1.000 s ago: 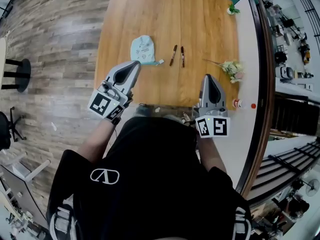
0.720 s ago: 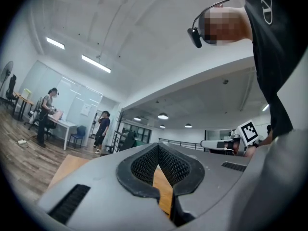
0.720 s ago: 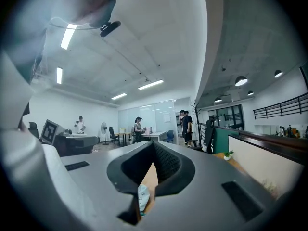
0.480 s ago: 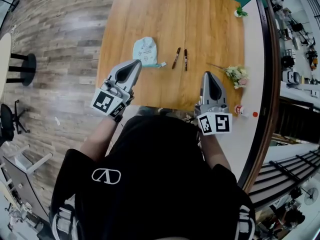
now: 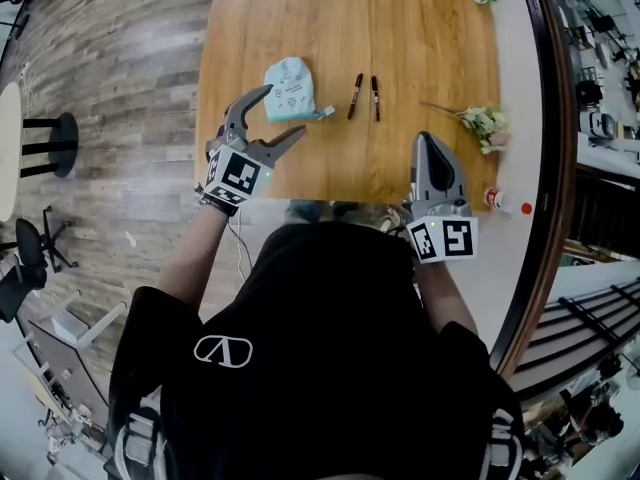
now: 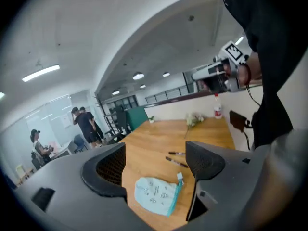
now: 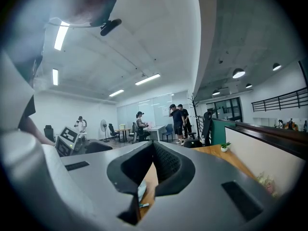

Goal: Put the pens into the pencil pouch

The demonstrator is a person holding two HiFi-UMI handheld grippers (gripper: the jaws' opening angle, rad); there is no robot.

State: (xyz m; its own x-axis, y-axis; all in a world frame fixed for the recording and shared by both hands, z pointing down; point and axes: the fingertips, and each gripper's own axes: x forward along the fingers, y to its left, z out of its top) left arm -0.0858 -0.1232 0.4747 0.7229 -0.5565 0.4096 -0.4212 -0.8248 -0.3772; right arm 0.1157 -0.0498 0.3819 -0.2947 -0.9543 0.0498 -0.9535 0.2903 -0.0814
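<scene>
left gripper (image 6: 155, 162): jaws just opened wide, empty | right gripper (image 5: 432, 143): closed, empty | risk: loose pouch (image 5: 290, 78) may skid into pens (image 5: 355, 95)

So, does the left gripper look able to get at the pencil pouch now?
Probably yes. The jaws of the left gripper have just been opening and hold nothing; the pencil pouch lies on the table just ahead of them, the pens off to its side.

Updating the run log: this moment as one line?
left gripper: jaws just opening, empty, near pouch | right gripper: shut, empty | pens: two on table
</scene>
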